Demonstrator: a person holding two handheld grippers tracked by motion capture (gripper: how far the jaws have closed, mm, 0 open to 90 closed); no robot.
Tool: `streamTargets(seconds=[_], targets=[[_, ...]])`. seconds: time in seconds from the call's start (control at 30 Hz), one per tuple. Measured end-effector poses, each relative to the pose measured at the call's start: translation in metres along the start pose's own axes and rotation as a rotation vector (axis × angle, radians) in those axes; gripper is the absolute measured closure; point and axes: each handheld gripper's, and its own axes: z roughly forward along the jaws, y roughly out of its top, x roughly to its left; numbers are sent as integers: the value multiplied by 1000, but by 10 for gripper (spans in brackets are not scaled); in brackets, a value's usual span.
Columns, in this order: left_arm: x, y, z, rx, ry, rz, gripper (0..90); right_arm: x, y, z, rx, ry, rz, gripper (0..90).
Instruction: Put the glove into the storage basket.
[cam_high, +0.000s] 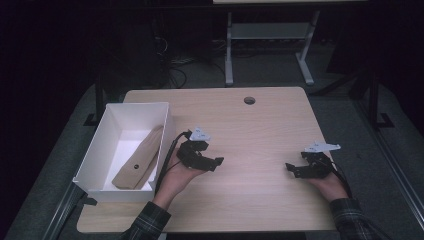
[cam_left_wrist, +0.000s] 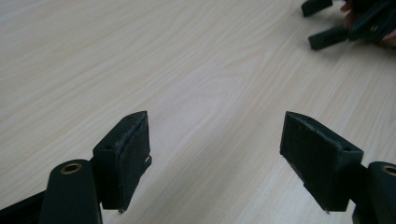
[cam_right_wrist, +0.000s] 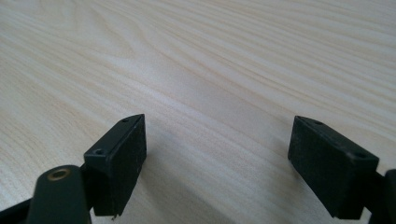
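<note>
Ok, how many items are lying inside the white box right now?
1: a flat brown piece with a small dark hole, lying diagonally in the white box at the table's left edge. Anything beneath it would be hidden.

The table (cam_high: 260, 130) was of pale wood with a fine grain of light brown lines. The box (cam_high: 95, 157) was white, and the flat piece (cam_high: 141, 160) in it was tan with one dark dot. Both grippers, left (cam_high: 216, 162) and right (cam_high: 291, 170), were black, each with a light grey plate on top. The sleeves (cam_high: 150, 222) had a dark plaid pattern. The floor (cam_high: 340, 115) was grey.
</note>
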Motion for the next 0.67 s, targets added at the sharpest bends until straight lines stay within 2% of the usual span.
streamTargets(seconds=[0.27,0.43,0.67], targets=[[-2,-24,24,51,-2,25,238,0,0,0,0,0,0,188],[-3,-32,32,62,0,23,238,0,0,0,0,1,0,188],[-4,-39,40,97,-1,42,237,0,0,0,0,0,0,188]])
